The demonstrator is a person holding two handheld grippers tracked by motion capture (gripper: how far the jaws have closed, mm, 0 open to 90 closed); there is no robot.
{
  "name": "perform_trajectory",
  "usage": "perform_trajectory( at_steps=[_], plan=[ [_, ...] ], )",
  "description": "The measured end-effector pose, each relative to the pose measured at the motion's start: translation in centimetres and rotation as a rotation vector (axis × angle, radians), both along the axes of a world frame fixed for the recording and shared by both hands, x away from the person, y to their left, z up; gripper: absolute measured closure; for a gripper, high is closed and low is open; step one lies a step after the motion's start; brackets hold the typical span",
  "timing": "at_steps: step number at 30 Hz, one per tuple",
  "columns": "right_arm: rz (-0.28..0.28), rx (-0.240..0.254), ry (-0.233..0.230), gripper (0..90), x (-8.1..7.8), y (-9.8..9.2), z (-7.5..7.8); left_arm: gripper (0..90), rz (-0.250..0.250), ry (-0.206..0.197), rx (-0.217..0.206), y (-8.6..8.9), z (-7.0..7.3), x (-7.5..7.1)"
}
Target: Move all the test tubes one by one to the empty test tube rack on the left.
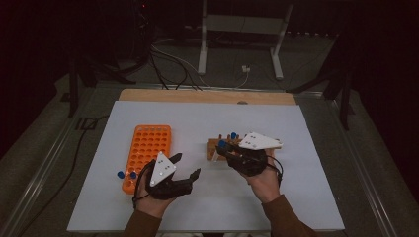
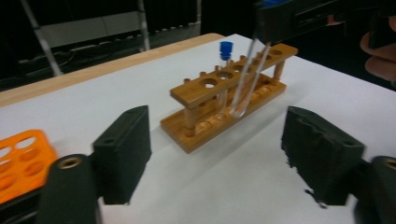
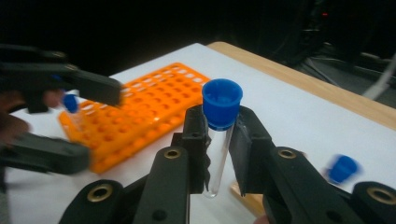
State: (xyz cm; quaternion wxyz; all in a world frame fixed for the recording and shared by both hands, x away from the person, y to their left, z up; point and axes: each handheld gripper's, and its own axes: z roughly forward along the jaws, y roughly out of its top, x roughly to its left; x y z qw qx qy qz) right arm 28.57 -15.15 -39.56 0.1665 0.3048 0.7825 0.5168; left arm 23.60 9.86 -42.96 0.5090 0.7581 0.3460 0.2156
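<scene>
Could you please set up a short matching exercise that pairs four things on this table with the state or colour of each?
Things:
1. left gripper
2. right gripper
3. plastic rack
4. wooden rack

States or colours:
a. orange, with many round holes
b. jaws closed on a blue-capped test tube
c. jaws apart, nothing between them
d. brown, with one capped tube standing in it

Pairs: 1-c, 2-b, 3-a, 4-d
</scene>
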Motion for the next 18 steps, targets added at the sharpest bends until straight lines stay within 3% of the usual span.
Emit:
perform_trajectory(
  at_steps=[9, 18],
  plan=[
    [0.109, -0.011, 0.005, 77.0, -1.1, 3.1, 0.5, 54.0, -0.050, -0.012, 0.013, -1.2, -0.1, 0.4],
    [0.165, -0.009, 0.017, 77.0, -1.4, 4.3, 0.4, 72.7, -0.042, -0.018, 0.031, -1.2, 0.0, 0.6]
  ],
)
